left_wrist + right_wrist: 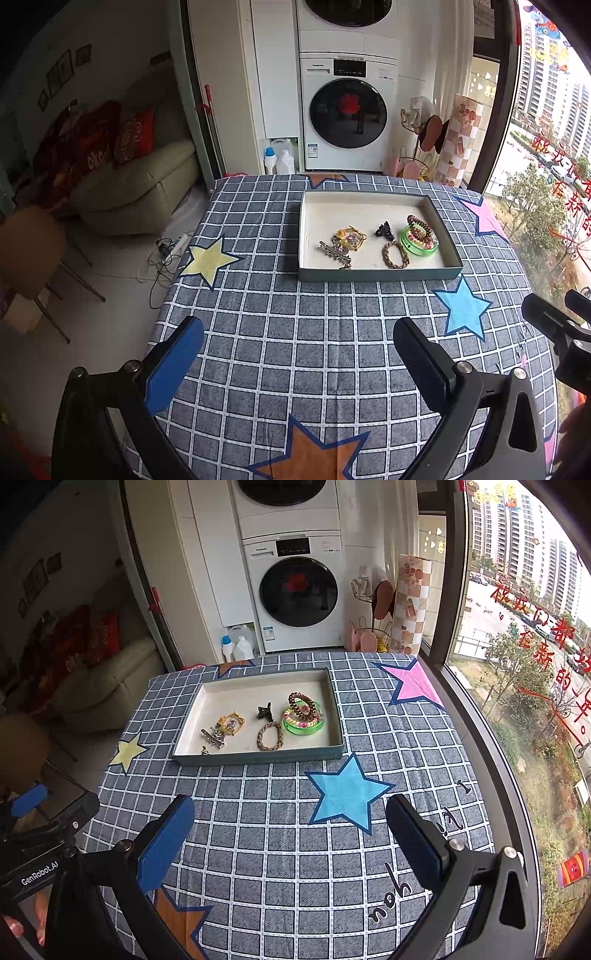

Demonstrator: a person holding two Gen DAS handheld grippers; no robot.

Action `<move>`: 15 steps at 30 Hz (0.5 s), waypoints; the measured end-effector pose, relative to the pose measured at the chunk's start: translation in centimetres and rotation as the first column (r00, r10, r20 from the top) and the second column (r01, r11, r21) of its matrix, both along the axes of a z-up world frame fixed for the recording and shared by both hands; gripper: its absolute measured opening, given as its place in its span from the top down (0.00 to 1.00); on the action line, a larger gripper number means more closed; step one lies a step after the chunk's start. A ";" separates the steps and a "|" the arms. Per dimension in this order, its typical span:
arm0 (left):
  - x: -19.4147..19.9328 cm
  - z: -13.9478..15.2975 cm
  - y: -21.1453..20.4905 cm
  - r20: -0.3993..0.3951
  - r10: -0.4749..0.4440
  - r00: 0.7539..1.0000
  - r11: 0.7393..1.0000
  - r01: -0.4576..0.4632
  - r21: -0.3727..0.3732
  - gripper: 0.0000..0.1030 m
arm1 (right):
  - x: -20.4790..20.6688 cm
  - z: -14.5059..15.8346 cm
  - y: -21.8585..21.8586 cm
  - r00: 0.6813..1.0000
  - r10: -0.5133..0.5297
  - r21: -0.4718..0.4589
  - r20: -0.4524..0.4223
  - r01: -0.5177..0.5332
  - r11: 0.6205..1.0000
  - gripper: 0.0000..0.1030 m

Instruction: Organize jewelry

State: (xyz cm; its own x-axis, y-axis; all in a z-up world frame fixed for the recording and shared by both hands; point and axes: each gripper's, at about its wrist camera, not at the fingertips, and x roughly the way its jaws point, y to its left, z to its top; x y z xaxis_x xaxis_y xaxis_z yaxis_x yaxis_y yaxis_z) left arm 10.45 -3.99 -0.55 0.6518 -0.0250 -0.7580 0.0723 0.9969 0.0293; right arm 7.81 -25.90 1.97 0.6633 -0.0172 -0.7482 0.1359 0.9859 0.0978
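Observation:
A shallow tray point(376, 275) point(258, 757) with a white floor stands on the checked tablecloth. In it lie a green bangle point(421, 244) point(303, 720) with coiled hair ties, a black claw clip point(385, 229) point(265, 712), a braided bracelet point(395, 255) point(269, 735), a yellow cord piece point(351, 234) point(232, 722) and a silver hair clip point(334, 252) point(213, 736). My left gripper point(299, 350) is open, low over the cloth well in front of the tray. My right gripper point(290, 825) is open too, empty, near the blue star.
The table point(258, 332) ends at the left above a tiled floor with a chair point(33, 251) and cables. A sofa point(140, 184), a washer point(347, 110) and bottles stand beyond. A window point(517, 664) runs along the right edge. The right gripper's body point(561, 332) shows at the far right.

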 end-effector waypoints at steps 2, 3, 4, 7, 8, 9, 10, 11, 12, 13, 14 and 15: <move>0.1 0.0 0.0 0.000 -0.002 1.000 1.000 0.002 0.003 0.00 | 0.0 -0.1 0.0 1.000 -0.002 -0.001 0.000 0.002 1.000 0.00; 0.1 0.0 0.0 -0.001 -0.002 1.000 1.000 0.002 0.005 0.00 | 0.0 0.0 0.0 1.000 -0.003 0.000 0.000 0.003 1.000 0.00; 0.1 -0.1 0.1 -0.001 -0.001 1.000 1.000 0.001 0.012 0.00 | 0.0 0.0 0.1 1.000 -0.003 0.000 -0.001 0.003 1.000 0.00; 0.2 -0.1 0.1 0.000 -0.001 1.000 1.000 0.001 0.016 0.00 | 0.0 -0.1 0.0 1.000 -0.002 0.001 -0.003 0.002 1.000 0.00; 0.1 -0.1 0.1 0.002 -0.001 1.000 1.000 0.001 0.015 0.00 | 0.1 0.0 0.1 1.000 -0.002 0.001 -0.005 0.002 1.000 0.00; 0.1 0.0 0.1 0.005 -0.003 1.000 1.000 0.003 0.015 0.00 | 0.0 -0.1 0.0 1.000 -0.002 0.001 -0.005 0.002 1.000 0.00; 0.1 0.0 0.1 0.007 -0.006 1.000 1.000 0.006 0.012 0.00 | 0.1 0.0 0.1 1.000 -0.002 0.000 -0.005 0.002 1.000 0.00; 0.1 0.0 0.1 0.007 -0.008 1.000 1.000 0.008 0.009 0.00 | 0.0 -0.1 0.0 1.000 -0.002 0.000 -0.005 0.002 1.000 0.00; 0.1 0.0 0.1 0.009 -0.009 1.000 1.000 0.009 0.007 0.00 | 0.0 -0.1 0.1 1.000 -0.002 0.000 -0.005 0.002 1.000 0.00; 0.1 0.0 0.2 0.011 -0.009 1.000 1.000 0.009 0.006 0.00 | 0.1 0.0 0.1 1.000 -0.002 0.001 -0.006 0.002 1.000 0.00; 0.1 0.0 0.2 0.011 -0.010 1.000 1.000 0.010 0.005 0.00 | 0.0 -0.1 0.1 1.000 -0.002 0.001 -0.006 0.002 1.000 0.00; 0.1 0.1 0.2 0.011 -0.011 1.000 1.000 0.011 0.005 0.00 | 0.0 -0.1 0.1 1.000 -0.002 0.001 -0.006 0.002 1.000 0.00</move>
State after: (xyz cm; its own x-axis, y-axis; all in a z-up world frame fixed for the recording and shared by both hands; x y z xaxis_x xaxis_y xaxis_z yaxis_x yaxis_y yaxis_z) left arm 10.51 -3.78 -0.49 0.6595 -0.0286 -0.7512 0.0826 0.9960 0.0346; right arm 7.84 -25.83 1.86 0.6589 -0.0178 -0.7520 0.1387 0.9855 0.0982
